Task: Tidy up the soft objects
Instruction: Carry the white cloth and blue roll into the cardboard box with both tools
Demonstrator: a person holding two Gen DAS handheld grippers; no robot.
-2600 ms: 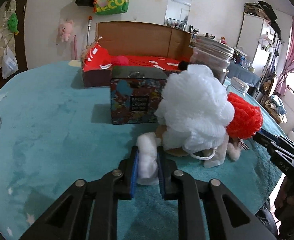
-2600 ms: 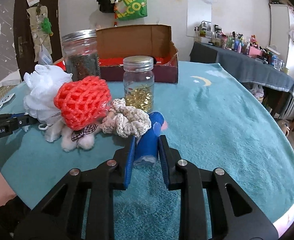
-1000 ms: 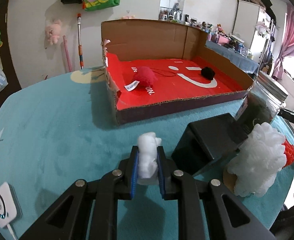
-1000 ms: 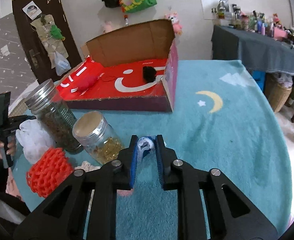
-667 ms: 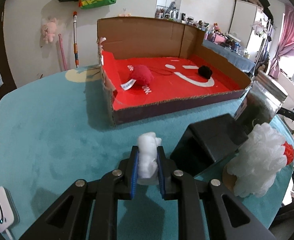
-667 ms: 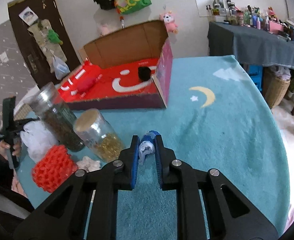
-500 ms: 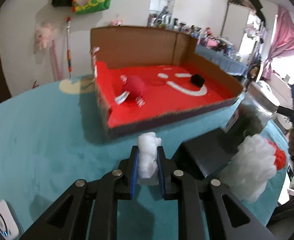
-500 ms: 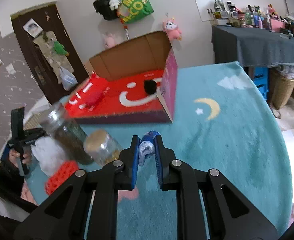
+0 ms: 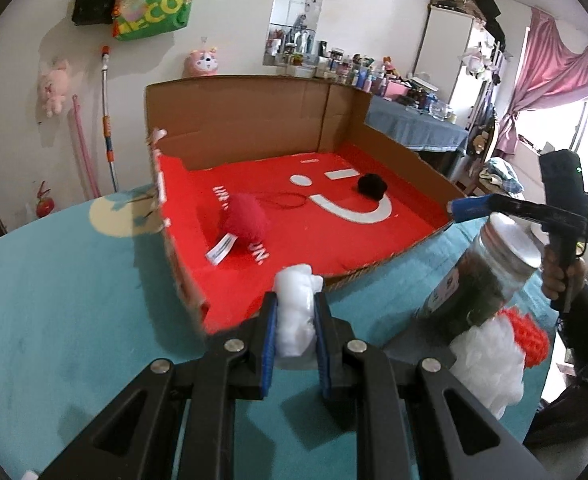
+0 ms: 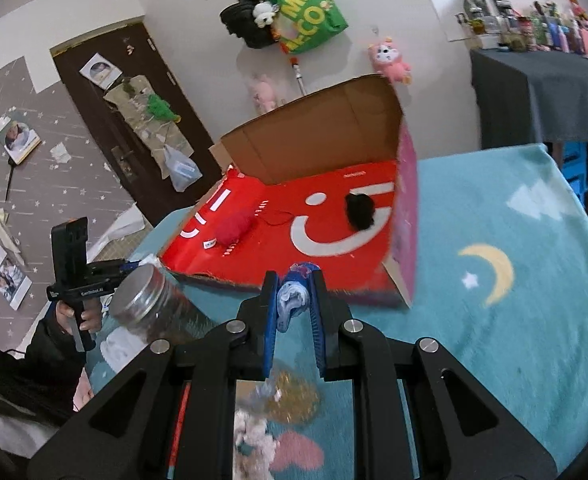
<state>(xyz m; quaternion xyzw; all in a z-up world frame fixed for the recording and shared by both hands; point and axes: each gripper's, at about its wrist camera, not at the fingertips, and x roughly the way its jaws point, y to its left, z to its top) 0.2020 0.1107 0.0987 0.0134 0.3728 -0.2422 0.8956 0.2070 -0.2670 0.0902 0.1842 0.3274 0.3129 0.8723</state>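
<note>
Two grippers each clamp a soft item, both aimed at the cardboard box (image 9: 253, 120) with its red floor. Low in the middle of the left wrist view, the left gripper (image 9: 296, 334) is closed on a white fluffy piece (image 9: 296, 304), which bulges up out of the blue pads and overlaps the box's near edge in the picture. Inside the box, a red plush ball (image 9: 243, 220) lies left of centre and a black pompom (image 9: 372, 186) sits toward the right wall. At the right edge of that frame stand a dark-filled jar (image 9: 482, 280), a white mesh puff (image 9: 490, 364) and a red knitted item (image 9: 530, 338) on the teal tablecloth (image 9: 53, 280). In the right wrist view, the right gripper (image 10: 294, 312) pinches a blue fabric piece (image 10: 294, 292) at lower centre, just in front of the box's near rim. The person's hand (image 10: 79, 316) holding the left tool shows at the left edge, beside the jar
</note>
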